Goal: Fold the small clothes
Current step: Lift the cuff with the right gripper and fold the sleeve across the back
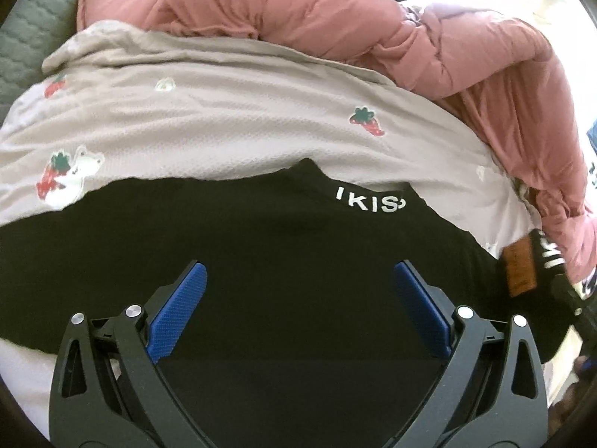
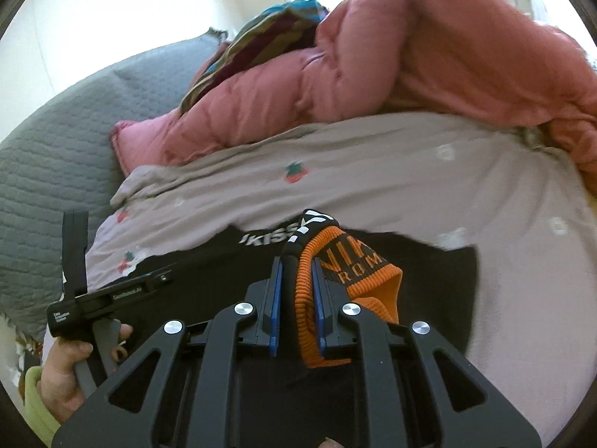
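A black garment [image 1: 261, 254] with white "KISS" lettering lies spread on a beige strawberry-print sheet [image 1: 224, 112]. My left gripper [image 1: 298, 276] is open and empty, its blue pads just over the black cloth. My right gripper [image 2: 296, 265] is shut on the garment's orange ribbed cuff [image 2: 309, 298], which has black lettering, and holds it lifted above the black cloth [image 2: 209, 283]. The cuff also shows at the right edge of the left wrist view [image 1: 518, 268].
A pink puffy quilt [image 1: 335, 18] is heaped along the far side of the sheet [image 2: 373, 171]. A grey quilted cover [image 2: 56, 142] lies to the left. A striped colourful cloth [image 2: 261, 33] sits behind the quilt. The person's left hand [image 2: 67, 366] holds the other gripper's handle.
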`<state>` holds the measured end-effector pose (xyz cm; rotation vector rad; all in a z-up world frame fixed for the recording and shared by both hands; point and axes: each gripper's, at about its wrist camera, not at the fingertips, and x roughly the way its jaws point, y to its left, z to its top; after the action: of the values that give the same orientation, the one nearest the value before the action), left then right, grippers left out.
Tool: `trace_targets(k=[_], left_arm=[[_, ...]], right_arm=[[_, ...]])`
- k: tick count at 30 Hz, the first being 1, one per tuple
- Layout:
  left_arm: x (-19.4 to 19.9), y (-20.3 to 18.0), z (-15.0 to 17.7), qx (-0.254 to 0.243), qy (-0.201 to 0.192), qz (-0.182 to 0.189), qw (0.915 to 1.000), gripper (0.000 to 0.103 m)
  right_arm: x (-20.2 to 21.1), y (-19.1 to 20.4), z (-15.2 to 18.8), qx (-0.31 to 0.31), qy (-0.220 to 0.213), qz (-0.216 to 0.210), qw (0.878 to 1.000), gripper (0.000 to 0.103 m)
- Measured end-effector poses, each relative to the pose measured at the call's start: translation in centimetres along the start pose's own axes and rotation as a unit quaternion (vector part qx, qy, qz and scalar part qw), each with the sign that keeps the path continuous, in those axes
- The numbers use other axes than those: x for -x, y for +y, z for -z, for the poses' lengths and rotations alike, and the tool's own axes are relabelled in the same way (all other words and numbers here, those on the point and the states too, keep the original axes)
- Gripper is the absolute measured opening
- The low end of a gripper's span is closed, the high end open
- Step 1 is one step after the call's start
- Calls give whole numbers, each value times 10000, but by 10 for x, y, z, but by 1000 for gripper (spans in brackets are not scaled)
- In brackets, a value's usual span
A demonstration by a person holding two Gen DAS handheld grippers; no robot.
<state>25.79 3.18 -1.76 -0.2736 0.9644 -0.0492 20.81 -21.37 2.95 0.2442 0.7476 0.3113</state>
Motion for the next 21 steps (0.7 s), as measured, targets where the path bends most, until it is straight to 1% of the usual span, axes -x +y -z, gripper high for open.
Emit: trace_targets(k=[2, 3, 5, 7, 10, 11, 13, 14, 15, 16, 17, 18, 19, 20, 21], left_arm=[[-2, 1, 1, 23, 39, 44, 10000, 94], [-3, 1, 1, 20, 51, 66, 10000, 94], [-4, 1, 2, 32, 81, 161, 9998, 94], [-7, -1, 4, 23, 115, 311, 9994, 94], [-10, -3, 7, 13, 154, 472, 9988, 93], [-11, -4, 9, 53, 164, 589, 9981, 91], [-13, -7, 11, 84, 234, 847, 9961, 86], [-16, -9, 13, 97, 304, 973, 9947, 81], [-18, -10, 14, 98, 348, 1010, 9942, 75], [-20, -12, 15, 86, 390, 1021, 9940, 72], [-23, -14, 18, 62, 464, 1032, 9936, 66], [-26, -15, 20, 52, 526, 1060, 9930, 61], [-30, -17, 22, 41, 603, 1103, 9921, 58], [-35, -21, 26, 9, 718, 1158, 9907, 53], [-39, -24, 29, -22, 769, 1170, 9901, 52]], right_arm=[[-5, 7, -1, -38, -77, -159, 9998, 21], [-4, 11, -3, -29, -172, -219, 9996, 21], [-2, 14, -5, 42, -262, -141, 9995, 21], [-1, 11, -5, 38, -225, -82, 9997, 21], [1, 1, 0, 85, -186, 188, 9996, 28], [1, -2, 3, 127, -167, 259, 9994, 30], [2, -7, 9, 168, -127, 457, 9987, 34], [2, -12, 13, 158, -95, 538, 9984, 37], [2, -16, 16, 141, -65, 587, 9982, 39], [2, -19, 20, 117, -50, 637, 9979, 40], [3, -24, 23, 54, -31, 698, 9975, 44], [4, -29, 26, -8, -21, 721, 9974, 46], [5, -31, 28, -44, -23, 730, 9973, 46], [7, -35, 31, -92, -24, 755, 9971, 47], [9, -38, 34, -127, -26, 793, 9968, 48]])
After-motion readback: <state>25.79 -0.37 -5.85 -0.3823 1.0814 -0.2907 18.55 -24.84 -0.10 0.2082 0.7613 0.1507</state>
